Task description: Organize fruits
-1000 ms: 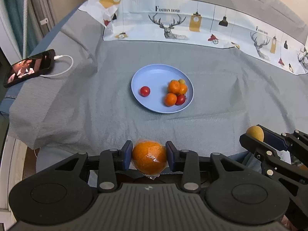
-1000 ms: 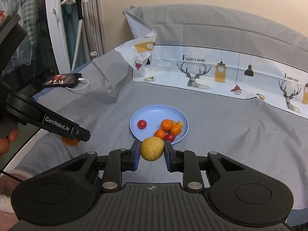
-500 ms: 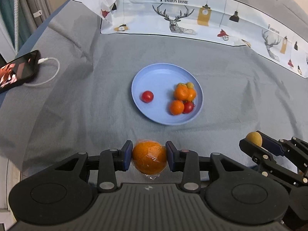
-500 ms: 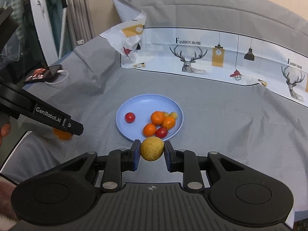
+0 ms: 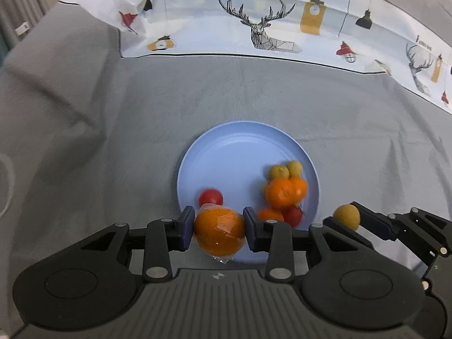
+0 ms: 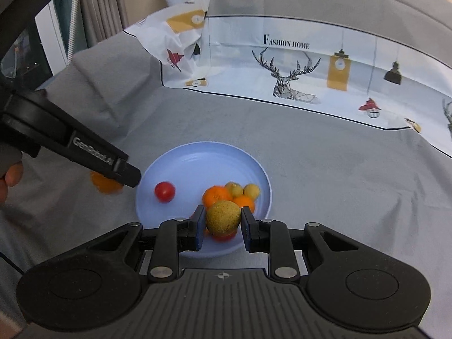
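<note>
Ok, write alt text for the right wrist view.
The right hand-held gripper clamps a round yellow-green fruit above the near edge of a light blue round plate holding one red tomato apart from a cluster of small orange and yellow fruits. At left, the left hand-held gripper carries a plastic-wrapped orange over grey cloth.

A home; grey bedsheet (image 6: 325, 163); "Fashion Home" deer-print cloth (image 6: 296, 65); curtains (image 6: 104, 8) alongside.

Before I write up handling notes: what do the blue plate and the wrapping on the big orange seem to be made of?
Blue plate: probably plastic or melamine; even pastel color, smooth with a dull sheen, though glazed ceramic can't be ruled out. Big orange in the left gripper: apparently thin clear plastic film; glossy highlights and a crinkled tail below the fruit.
</note>
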Motion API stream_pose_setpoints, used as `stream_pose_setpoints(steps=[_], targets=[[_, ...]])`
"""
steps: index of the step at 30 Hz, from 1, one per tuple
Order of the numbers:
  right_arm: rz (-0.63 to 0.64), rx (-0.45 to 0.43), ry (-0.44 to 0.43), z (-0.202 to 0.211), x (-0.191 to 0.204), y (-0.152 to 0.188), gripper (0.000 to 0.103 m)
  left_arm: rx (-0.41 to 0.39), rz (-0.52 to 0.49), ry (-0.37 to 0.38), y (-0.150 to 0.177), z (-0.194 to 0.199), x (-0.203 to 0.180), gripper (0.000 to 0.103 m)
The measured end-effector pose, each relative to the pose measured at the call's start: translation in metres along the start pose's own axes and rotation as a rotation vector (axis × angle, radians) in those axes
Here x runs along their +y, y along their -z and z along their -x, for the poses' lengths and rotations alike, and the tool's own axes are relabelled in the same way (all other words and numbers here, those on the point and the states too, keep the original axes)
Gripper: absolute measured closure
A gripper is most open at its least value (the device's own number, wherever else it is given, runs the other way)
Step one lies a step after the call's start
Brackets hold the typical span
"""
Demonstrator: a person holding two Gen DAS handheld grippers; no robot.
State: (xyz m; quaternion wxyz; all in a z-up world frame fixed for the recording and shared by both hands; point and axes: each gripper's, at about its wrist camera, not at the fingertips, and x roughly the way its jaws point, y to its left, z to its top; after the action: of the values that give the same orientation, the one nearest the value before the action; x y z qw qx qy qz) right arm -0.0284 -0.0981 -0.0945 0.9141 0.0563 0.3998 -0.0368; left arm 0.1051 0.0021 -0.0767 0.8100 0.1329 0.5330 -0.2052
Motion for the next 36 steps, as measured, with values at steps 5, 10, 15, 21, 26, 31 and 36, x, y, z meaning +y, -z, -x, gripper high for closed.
stream_pose_setpoints(steps=[5, 10, 15, 21, 26, 31, 36], targets=[[0.026, 0.031, -0.021, -0.046, -0.004, -0.013, 0.076, 0.041, 0.003, 0.003, -0.021, -0.042, -0.001, 0.062], [0.076, 0.047, -0.039, -0.080, -0.002, -0.019, 0.076, 0.021, -0.026, -0.005, -0.036, -0.063, 0.001, 0.060], [0.092, 0.029, -0.057, -0.079, -0.001, -0.026, 0.040, -0.107, -0.011, -0.007, -0.038, -0.037, 0.008, 0.000], [0.071, 0.037, -0.031, -0.039, -0.001, -0.009, 0.023, -0.069, -0.003, -0.025, -0.008, -0.003, 0.012, 0.000], [0.075, 0.017, 0.013, 0.003, 0.002, 0.006, 0.016, -0.083, 0.008, -0.052, 0.031, 0.040, 0.015, 0.000], [0.054, -0.041, 0.051, 0.048, 0.012, 0.015, 0.009, -0.111, 0.027, -0.056, 0.067, 0.078, 0.015, 0.000], [0.057, -0.105, 0.086, 0.085, 0.029, 0.030, 0.005, -0.161, 0.042, -0.055, 0.095, 0.109, 0.012, 0.000]])
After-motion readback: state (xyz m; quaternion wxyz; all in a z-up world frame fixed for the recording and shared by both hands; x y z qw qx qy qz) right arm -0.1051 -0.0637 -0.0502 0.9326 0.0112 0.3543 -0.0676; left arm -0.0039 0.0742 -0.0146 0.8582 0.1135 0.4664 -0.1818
